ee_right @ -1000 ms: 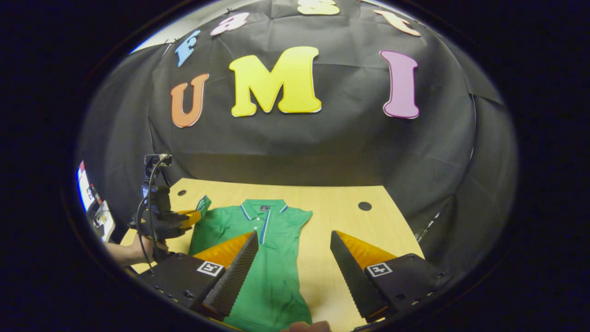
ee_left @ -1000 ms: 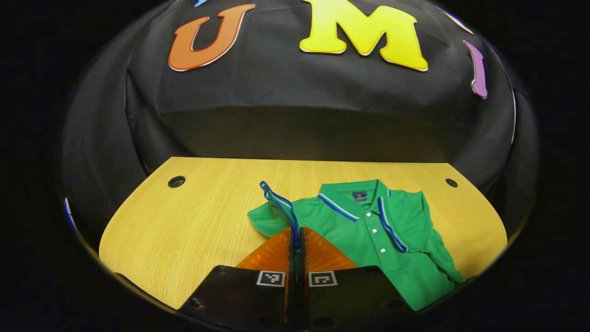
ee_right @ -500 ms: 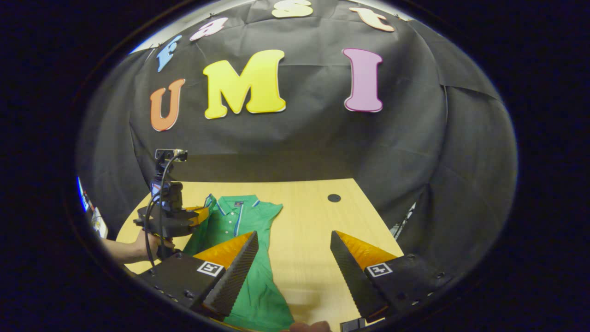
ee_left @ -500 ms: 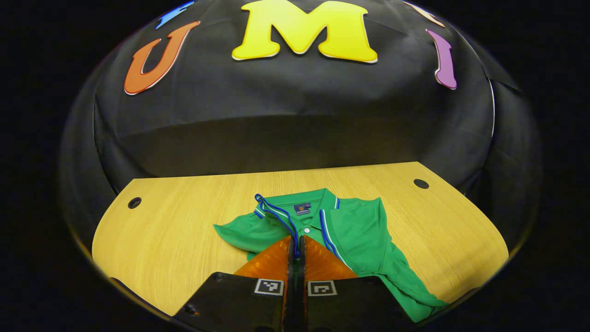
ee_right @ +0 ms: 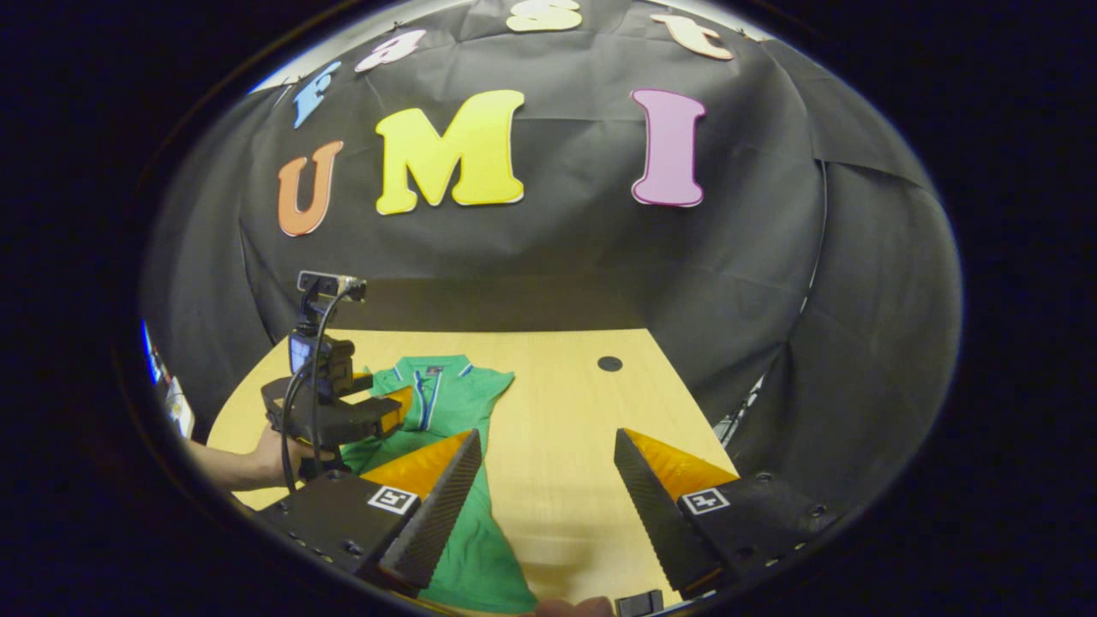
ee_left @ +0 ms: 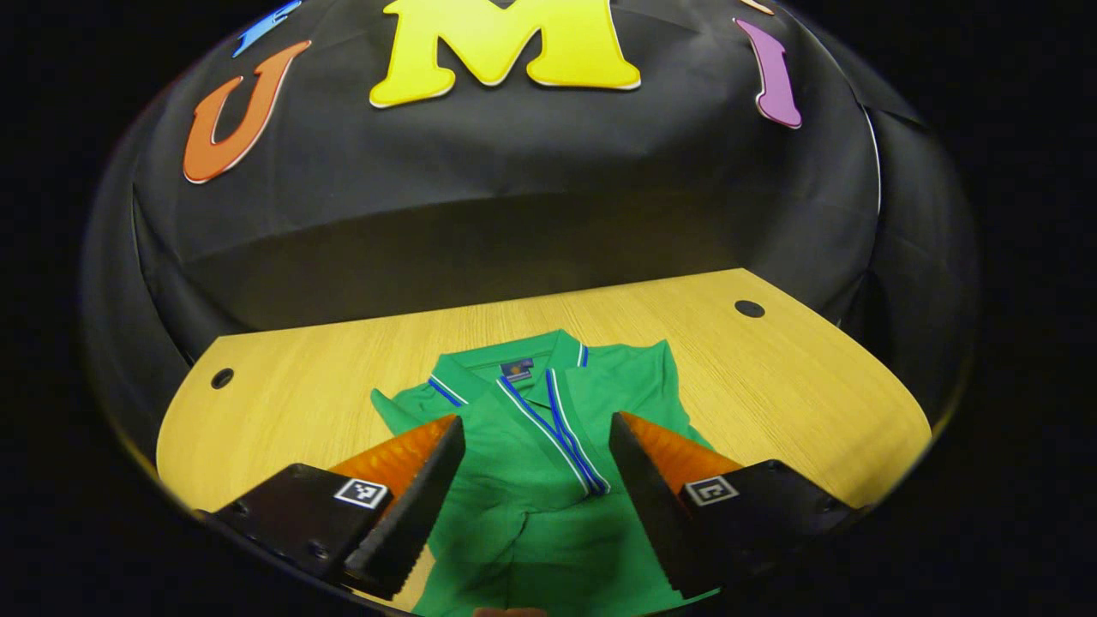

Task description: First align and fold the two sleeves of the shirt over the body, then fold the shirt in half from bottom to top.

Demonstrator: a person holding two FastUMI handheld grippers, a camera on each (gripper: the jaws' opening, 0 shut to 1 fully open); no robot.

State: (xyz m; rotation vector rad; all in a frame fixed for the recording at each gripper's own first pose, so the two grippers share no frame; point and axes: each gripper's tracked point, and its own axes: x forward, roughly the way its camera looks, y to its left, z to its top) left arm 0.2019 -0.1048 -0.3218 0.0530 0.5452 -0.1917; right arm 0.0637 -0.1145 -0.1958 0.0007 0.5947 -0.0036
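The left gripper (ee_left: 537,437) hovered wide open above the shirt (ee_left: 548,480); the right gripper (ee_right: 547,454) hung wide open, empty. Collar pointed toward the back wall.

wooden table (ee_left: 771,377) | two cable holes (ee_left: 749,308) | black cloth wall (ee_right: 557,257)

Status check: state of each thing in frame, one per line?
Shirt: flat on the table, one sleeve folded over the body, bottom not yet folded up.
Other sleeve: spread out, unfolded.
Left claw: open, empty, above the shirt.
Right claw: open, empty, above the table beside the shirt.
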